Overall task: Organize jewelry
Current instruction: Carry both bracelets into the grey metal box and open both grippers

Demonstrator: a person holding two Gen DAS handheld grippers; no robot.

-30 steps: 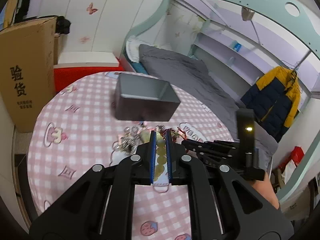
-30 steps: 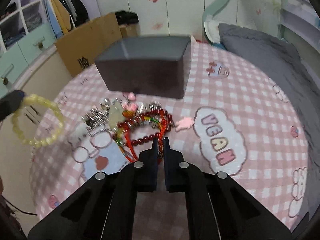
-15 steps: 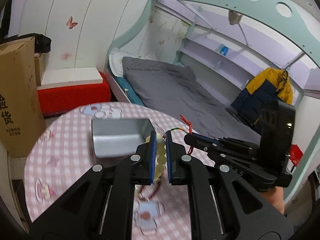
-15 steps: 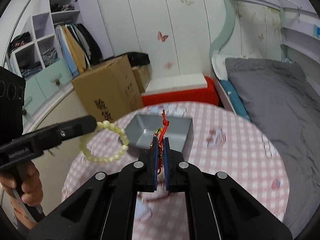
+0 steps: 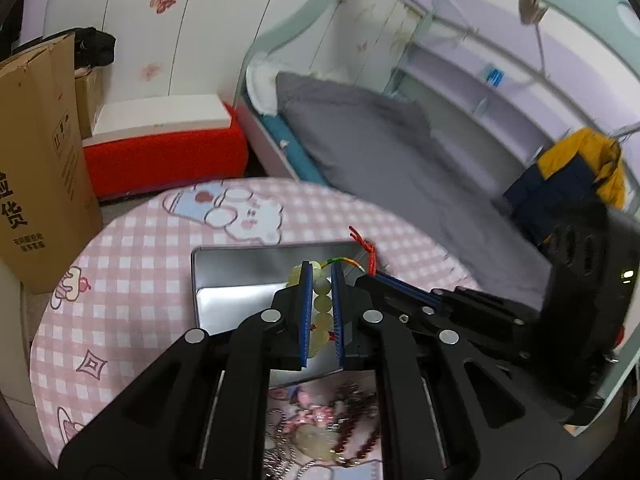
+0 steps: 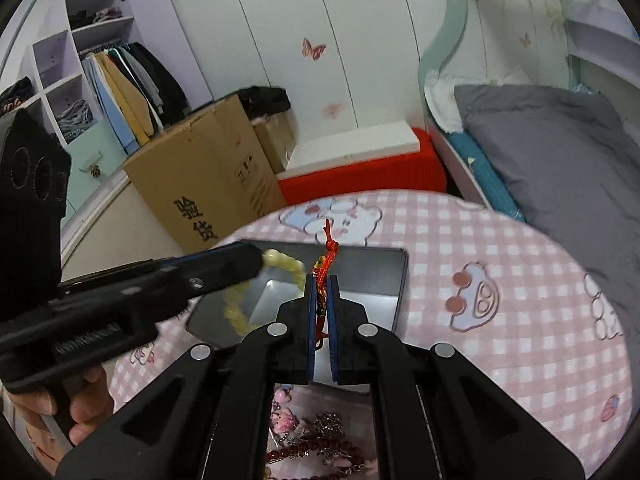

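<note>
My left gripper (image 5: 320, 280) is shut on a pale yellow bead bracelet (image 5: 323, 304) and holds it over the open grey metal box (image 5: 232, 276). The bracelet also shows in the right wrist view (image 6: 280, 264), hanging from the left gripper (image 6: 256, 260) above the box (image 6: 380, 276). My right gripper (image 6: 322, 280) is shut on a red cord bracelet (image 6: 326, 264) with multicoloured thread, also above the box. The cord's red knot shows in the left wrist view (image 5: 370, 252), beside the right gripper (image 5: 372, 278).
The box stands on a round table with a pink checked cloth (image 6: 500, 280). A heap of jewelry (image 5: 332, 428) lies on the cloth under the grippers, including dark red beads (image 6: 316, 450). A cardboard carton (image 6: 204, 192) and a red stool (image 6: 360, 172) stand behind; a bed (image 6: 560, 140) is to the right.
Both grippers have lifted their bracelets off the heap and carried them forward over the grey box. The box now lies right below the fingertips.
</note>
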